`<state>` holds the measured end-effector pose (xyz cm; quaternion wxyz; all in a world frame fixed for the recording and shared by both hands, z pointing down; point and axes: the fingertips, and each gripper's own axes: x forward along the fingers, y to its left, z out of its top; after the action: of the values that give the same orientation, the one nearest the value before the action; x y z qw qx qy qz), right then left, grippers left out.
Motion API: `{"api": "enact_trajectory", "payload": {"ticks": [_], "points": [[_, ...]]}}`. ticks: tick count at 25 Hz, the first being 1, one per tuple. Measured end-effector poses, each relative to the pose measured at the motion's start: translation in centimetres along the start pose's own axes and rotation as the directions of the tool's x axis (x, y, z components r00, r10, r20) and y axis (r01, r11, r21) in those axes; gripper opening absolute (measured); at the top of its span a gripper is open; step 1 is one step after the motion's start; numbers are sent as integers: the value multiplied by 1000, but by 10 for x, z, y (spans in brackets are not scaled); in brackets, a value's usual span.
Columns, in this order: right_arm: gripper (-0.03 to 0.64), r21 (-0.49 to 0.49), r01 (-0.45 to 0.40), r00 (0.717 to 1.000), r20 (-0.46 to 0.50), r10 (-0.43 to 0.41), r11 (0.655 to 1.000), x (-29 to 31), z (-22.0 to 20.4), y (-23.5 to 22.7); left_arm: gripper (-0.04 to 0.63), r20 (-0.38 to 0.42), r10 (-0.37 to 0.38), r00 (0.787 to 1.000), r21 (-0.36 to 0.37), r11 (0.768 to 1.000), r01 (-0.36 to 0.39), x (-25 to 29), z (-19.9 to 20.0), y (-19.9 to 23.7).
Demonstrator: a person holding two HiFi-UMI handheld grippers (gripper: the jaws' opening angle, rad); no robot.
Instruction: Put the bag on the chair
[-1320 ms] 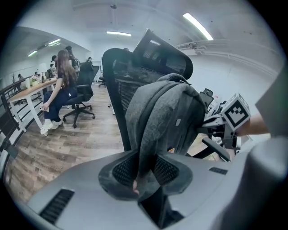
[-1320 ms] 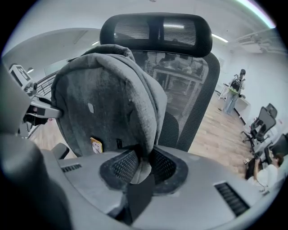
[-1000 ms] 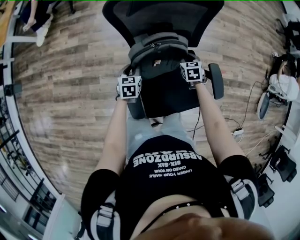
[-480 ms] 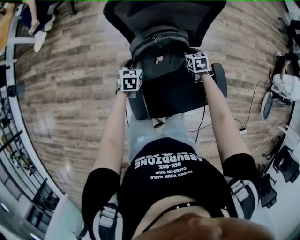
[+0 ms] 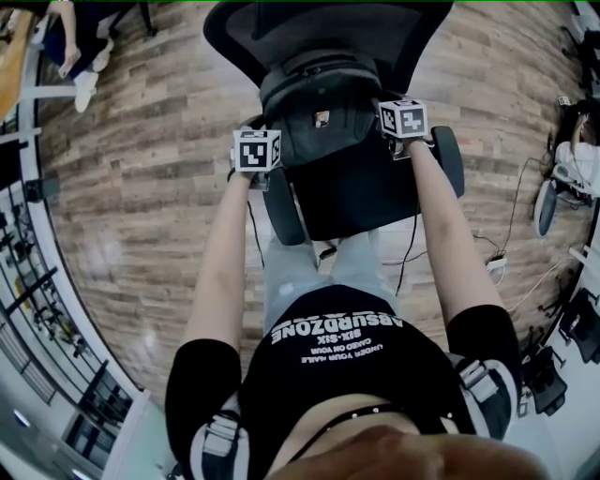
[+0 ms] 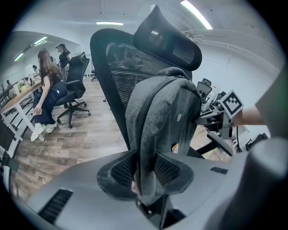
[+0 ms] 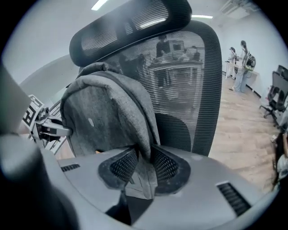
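The left forearm and right forearm stretch forward and down, roughly parallel. The left gripper and right gripper flank the grey backpack, each clamped on 1 fold of its fabric; their jaws have just been opening, yet the pads press the cloth. The backpack stands upright at the rear edge of the seat of the office chair, long axis vertical, top toward the headrest, front facing the person, back against the mesh backrest; beyond lies wood floor.
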<state>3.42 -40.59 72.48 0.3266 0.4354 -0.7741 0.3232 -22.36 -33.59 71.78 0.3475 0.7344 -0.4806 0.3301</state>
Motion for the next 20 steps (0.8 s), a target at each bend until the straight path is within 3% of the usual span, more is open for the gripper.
{"api": "enact_trajectory", "payload": {"ticks": [6,8,10,12,14,16,20], "points": [[109,36,-7,1000,4,7,999,0,0,-1,115,-2,-8,1000,-43,999,8,1,2,1],[119,42,-23,1000,-5,24,999,0,-2,2,117,-17,-18,1000,-14,1000,17,-1,-4,-4],[203,38,-40,999,-23,41,998,0,-5,7,149,-79,-29,996,42,999,33,0,-18,-10],[236,9,-31,999,-44,31,999,-3,-8,10,184,-114,-25,993,91,995,36,-3,-32,-15],[236,-27,-5,999,-49,4,1000,-8,-10,11,189,-81,0,997,88,996,7,-14,-35,-16],[236,-47,26,999,-30,-27,999,-15,-8,11,189,-19,37,999,40,999,-36,-28,-32,-13],[236,7,50,998,46,-50,999,-41,-4,19,189,122,125,985,-13,992,-124,-66,-21,-15]]}}
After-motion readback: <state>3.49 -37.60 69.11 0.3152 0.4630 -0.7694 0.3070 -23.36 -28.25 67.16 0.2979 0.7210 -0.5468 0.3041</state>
